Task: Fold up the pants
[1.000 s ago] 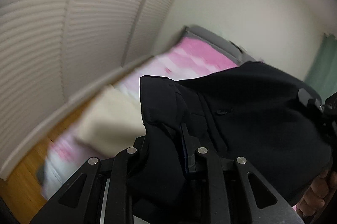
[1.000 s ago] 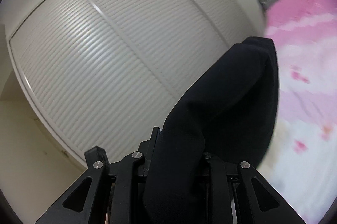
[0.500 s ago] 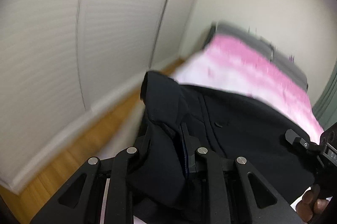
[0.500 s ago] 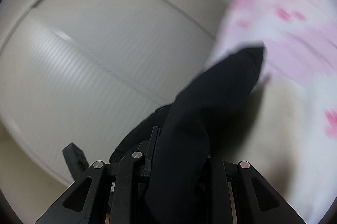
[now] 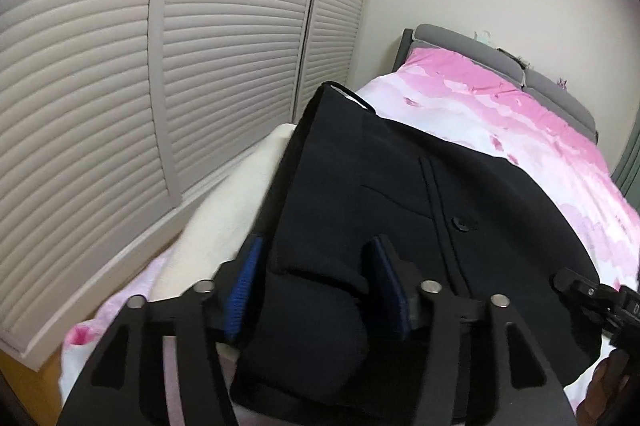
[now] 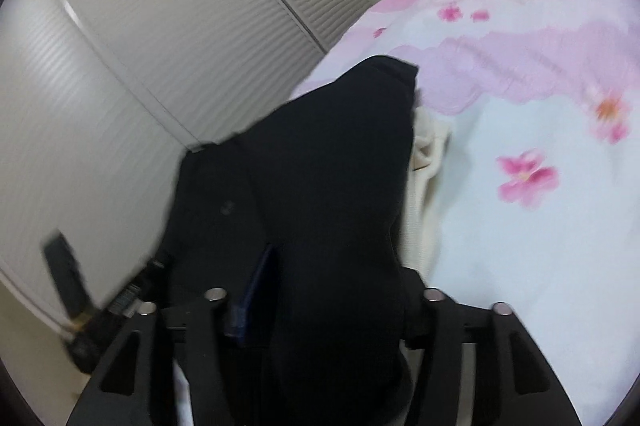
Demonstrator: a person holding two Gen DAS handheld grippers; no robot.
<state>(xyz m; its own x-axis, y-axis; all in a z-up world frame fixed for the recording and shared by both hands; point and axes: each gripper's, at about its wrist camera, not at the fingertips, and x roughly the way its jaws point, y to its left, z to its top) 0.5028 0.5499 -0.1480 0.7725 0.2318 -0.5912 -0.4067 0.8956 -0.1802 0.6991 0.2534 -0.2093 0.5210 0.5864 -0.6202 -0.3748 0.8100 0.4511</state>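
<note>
No brand, label or writing can be read anywhere on the black pants (image 5: 400, 193) or on the tools. The left gripper (image 5: 316, 266) points forward and downward over the pants, and its jaws are opening: the blue pads (image 5: 244, 286) stand apart, a thick fold of the black cloth lies between them, and they do not press on it. The right gripper (image 6: 336, 274) also tilts down toward the pants, with its jaws opening; the cloth bulges up between its fingers and hides the right one, so only one blue pad (image 6: 256, 294) shows, clear of the cloth. The pants lie spread on the bed (image 5: 540, 129) with its pink and white flowered cover, their button (image 5: 462, 224) facing up. A cream cloth (image 5: 236, 201) lies under the pants, showing at their edge on the side of the slatted doors (image 5: 120, 65). Part of a hand (image 5: 608, 386) shows just beside the pants, below the other tool.
</note>
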